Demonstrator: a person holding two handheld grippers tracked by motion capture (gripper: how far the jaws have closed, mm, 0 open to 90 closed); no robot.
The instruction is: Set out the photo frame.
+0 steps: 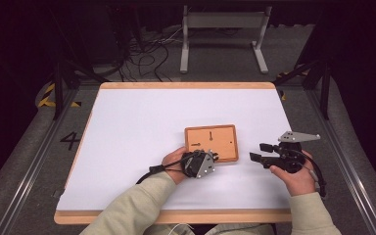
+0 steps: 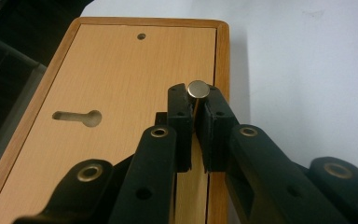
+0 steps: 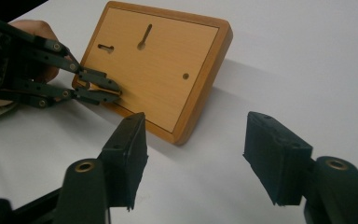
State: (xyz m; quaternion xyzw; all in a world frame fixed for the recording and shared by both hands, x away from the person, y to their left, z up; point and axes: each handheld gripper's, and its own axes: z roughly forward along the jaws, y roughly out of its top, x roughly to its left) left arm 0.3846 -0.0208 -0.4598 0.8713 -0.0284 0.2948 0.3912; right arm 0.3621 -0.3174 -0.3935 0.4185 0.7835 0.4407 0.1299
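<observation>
**Dark Room Around a White-Topped Table**

A white table top (image 1: 142, 142) with a pale wooden edge is seen at the centre of the high view. Grey carpeted floor (image 1: 29, 161) is laid around it. At 12 o'clock a light grey metal stand (image 1: 223, 34) is set on two feet, and at 11 o'clock a tangle of black cables (image 1: 144, 56) is spread over the floor. Yellow-and-black tape (image 1: 49, 95) is stuck down at 10 o'clock, with a painted number 4 (image 1: 71, 140) at 9 o'clock. Metal rails (image 1: 345, 161) are run along both sides. The background is left in darkness.
</observation>
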